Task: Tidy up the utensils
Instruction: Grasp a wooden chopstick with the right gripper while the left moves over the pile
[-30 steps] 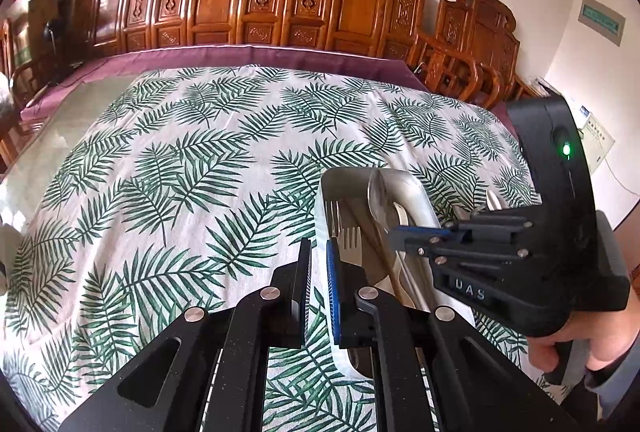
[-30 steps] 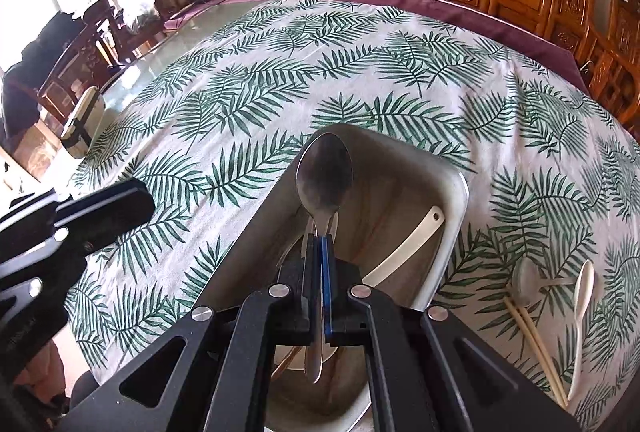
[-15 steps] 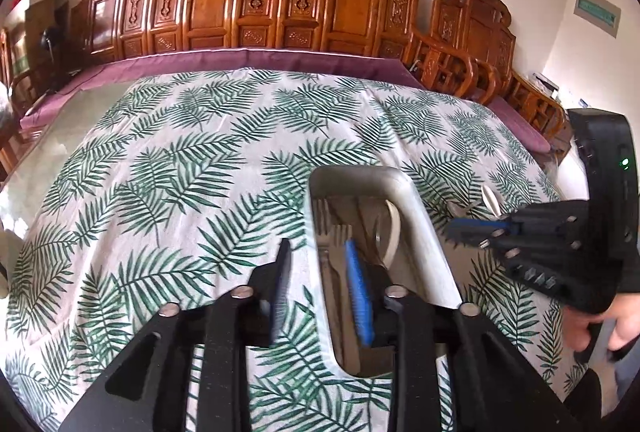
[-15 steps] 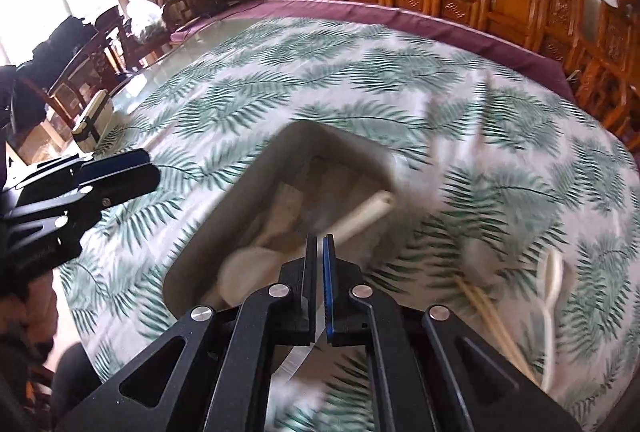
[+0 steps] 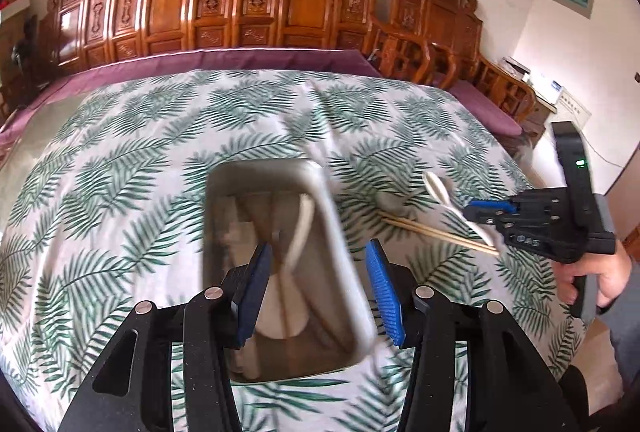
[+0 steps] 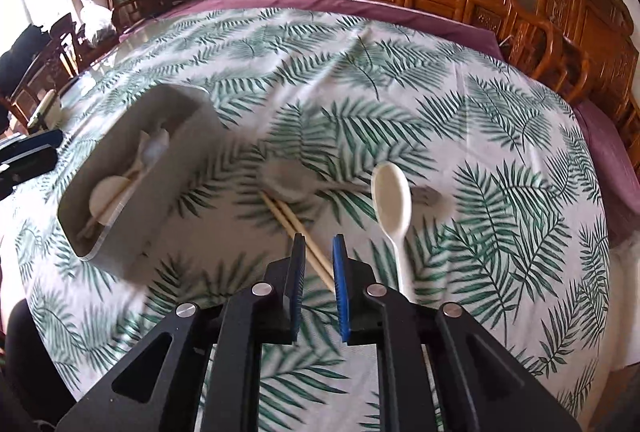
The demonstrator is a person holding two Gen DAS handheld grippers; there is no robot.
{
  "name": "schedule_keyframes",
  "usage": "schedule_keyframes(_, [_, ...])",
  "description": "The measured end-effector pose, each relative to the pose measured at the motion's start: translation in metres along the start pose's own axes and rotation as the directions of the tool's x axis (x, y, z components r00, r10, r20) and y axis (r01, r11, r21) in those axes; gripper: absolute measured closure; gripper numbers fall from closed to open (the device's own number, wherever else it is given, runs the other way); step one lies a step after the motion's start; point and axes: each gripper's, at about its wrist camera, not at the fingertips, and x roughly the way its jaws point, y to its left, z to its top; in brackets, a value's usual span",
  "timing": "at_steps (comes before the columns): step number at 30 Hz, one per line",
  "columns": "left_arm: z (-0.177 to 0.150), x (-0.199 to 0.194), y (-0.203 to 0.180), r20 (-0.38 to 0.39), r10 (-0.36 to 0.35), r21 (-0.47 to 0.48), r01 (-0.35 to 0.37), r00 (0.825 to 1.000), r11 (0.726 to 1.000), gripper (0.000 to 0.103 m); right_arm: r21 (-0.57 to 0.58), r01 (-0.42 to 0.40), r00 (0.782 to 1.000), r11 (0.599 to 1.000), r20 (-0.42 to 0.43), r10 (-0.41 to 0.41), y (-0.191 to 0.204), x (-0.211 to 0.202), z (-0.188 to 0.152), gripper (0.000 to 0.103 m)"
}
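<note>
Left tool (image 5: 316,286) hangs over the grey tray (image 5: 336,232) mid-frame, jaws well apart after just opening, nothing between the pads. The tray's got a white spoon (image 5: 302,232) and other utensils in it, too blurry to tell apart. Right tool (image 6: 318,268) sits at lower centre of its own view, jaws only slightly apart, just been opening, with the chopsticks (image 6: 288,220) lying on the leaf-print surface (image 6: 500,191) under the gap, not gripped. A white spoon (image 6: 394,207) lies just right of them; tray (image 6: 176,199) at left.
</note>
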Motion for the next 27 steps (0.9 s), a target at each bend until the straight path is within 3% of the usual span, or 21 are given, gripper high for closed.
schedule_keyframes(12, [-0.007, 0.017, -0.043, -0.045, -0.037, 0.041, 0.039, 0.998, 0.998, 0.056, -0.015, -0.024, 0.996, 1.0, -0.084, 0.023, -0.018, 0.027, -0.012, 0.087])
schedule_keyframes(27, [-0.016, 0.018, -0.04, -0.058, -0.037, 0.035, 0.039, 0.998, 0.999, 0.056, -0.054, -0.032, 0.991, 0.998, -0.13, 0.025, -0.018, 0.04, -0.011, 0.087])
